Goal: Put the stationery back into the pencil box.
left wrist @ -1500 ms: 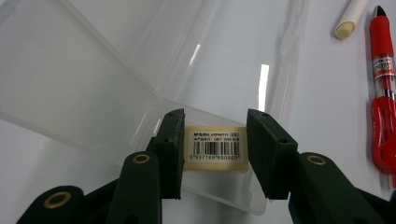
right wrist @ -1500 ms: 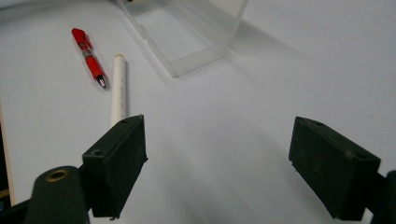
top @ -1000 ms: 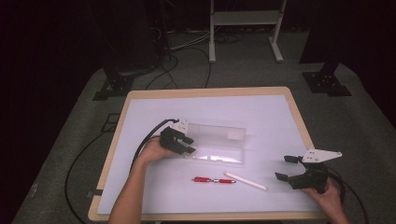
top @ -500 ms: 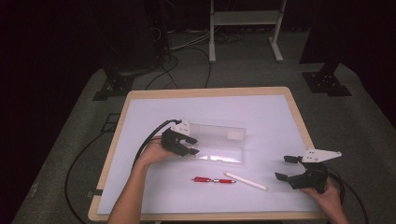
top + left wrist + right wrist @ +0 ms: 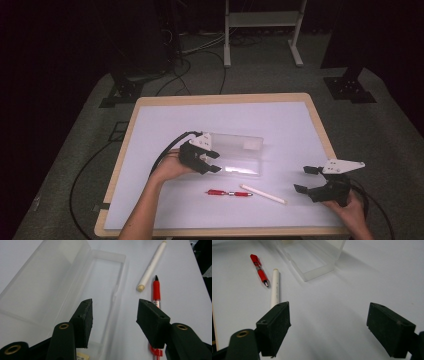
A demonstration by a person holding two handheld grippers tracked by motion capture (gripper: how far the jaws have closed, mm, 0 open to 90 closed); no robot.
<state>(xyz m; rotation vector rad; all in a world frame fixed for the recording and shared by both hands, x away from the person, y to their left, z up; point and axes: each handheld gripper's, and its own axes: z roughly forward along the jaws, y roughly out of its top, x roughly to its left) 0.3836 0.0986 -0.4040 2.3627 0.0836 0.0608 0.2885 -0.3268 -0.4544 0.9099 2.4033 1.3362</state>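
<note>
Left gripper view: left gripper [image 5: 113,315] released, jaws parted and just been opening, nothing pressed between the pads. Below the gap, the long edge of the open clear case [image 5: 75,287], lid tilted up at the left, shallow tray flat on the table [image 5: 180,272]. One pad over the tray, the other over bare table beside the red pen [image 5: 156,292]. Just past the pen tip, the white pen [image 5: 152,266], lying slantwise, its near end close to the red grip, apart from the case.

High view: left gripper [image 5: 212,162] at the left end of the case [image 5: 237,152], held in the left hand [image 5: 172,167], cable looping off behind toward the table's left edge. Case near the middle of the table [image 5: 150,130], long side running left to right. In front of it, toward the person, red pen [image 5: 227,192] and white pen [image 5: 262,194] almost end to end, both near the case but not touching it. Right gripper [image 5: 307,179] well apart at the table's right front corner, held in the right hand [image 5: 352,210], grey plate on top, pointing left toward the pens.

Right gripper view: right gripper [image 5: 328,320] released, jaws wide, bare table between them. Ahead at the left, white pen [image 5: 275,287] running up from behind the left pad, red pen [image 5: 259,268] beside it, open end of the case [image 5: 312,257] beyond.
</note>
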